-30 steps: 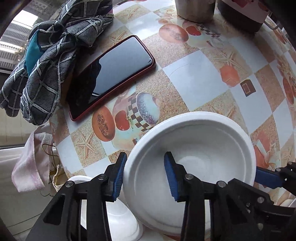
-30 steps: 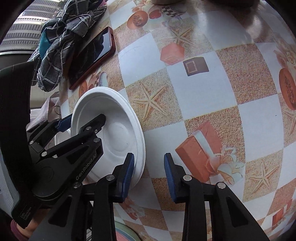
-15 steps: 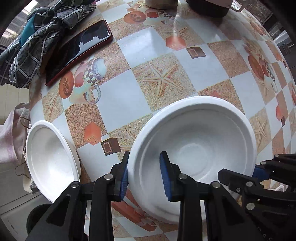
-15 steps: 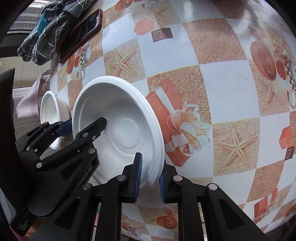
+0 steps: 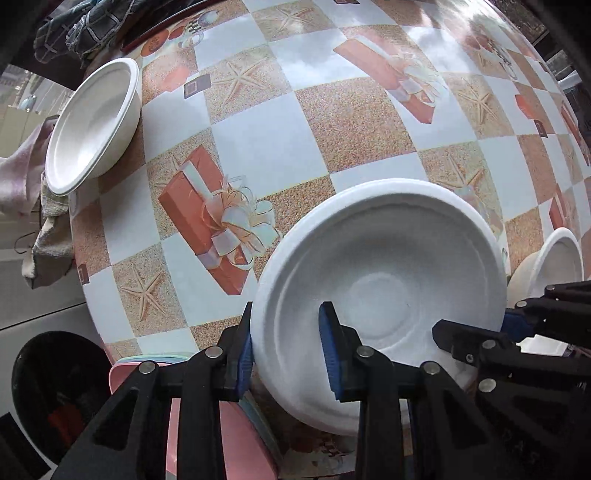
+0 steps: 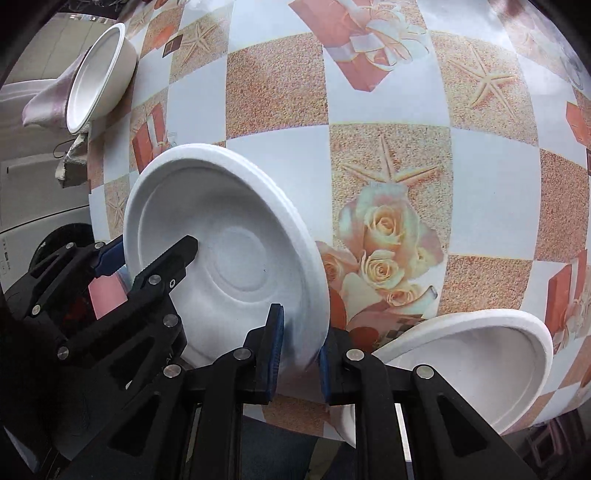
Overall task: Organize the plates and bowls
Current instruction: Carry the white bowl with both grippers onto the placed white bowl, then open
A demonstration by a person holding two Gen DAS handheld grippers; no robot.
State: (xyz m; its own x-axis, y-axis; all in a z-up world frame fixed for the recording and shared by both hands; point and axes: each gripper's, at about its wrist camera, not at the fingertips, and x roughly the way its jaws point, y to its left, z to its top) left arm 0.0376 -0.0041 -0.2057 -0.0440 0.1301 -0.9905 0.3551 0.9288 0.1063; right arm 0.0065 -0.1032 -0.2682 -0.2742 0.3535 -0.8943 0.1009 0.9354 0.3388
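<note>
A white foam plate (image 5: 384, 280) is held tilted above the patterned table by both grippers. My left gripper (image 5: 286, 347) is shut on its left rim, and my right gripper (image 6: 297, 349) is shut on its right rim (image 6: 310, 295). The plate also shows in the right wrist view (image 6: 229, 258). A white bowl (image 5: 92, 125) sits at the table's far left edge, also in the right wrist view (image 6: 96, 77). Another white bowl (image 6: 480, 354) sits near the front right edge, partly seen in the left wrist view (image 5: 557, 258).
Pink and pale plates (image 5: 221, 424) are stacked at the front left edge under my left gripper. A checked grey cloth (image 5: 77, 29) lies at the far left. A pink towel (image 5: 18, 177) hangs off the left edge. A dark round bin (image 5: 55, 384) stands below.
Both grippers have carried the plate toward the table's near edge; the phone and cloth have receded. The right gripper has closed on the plate's rim. The front right bowl has come into view.
</note>
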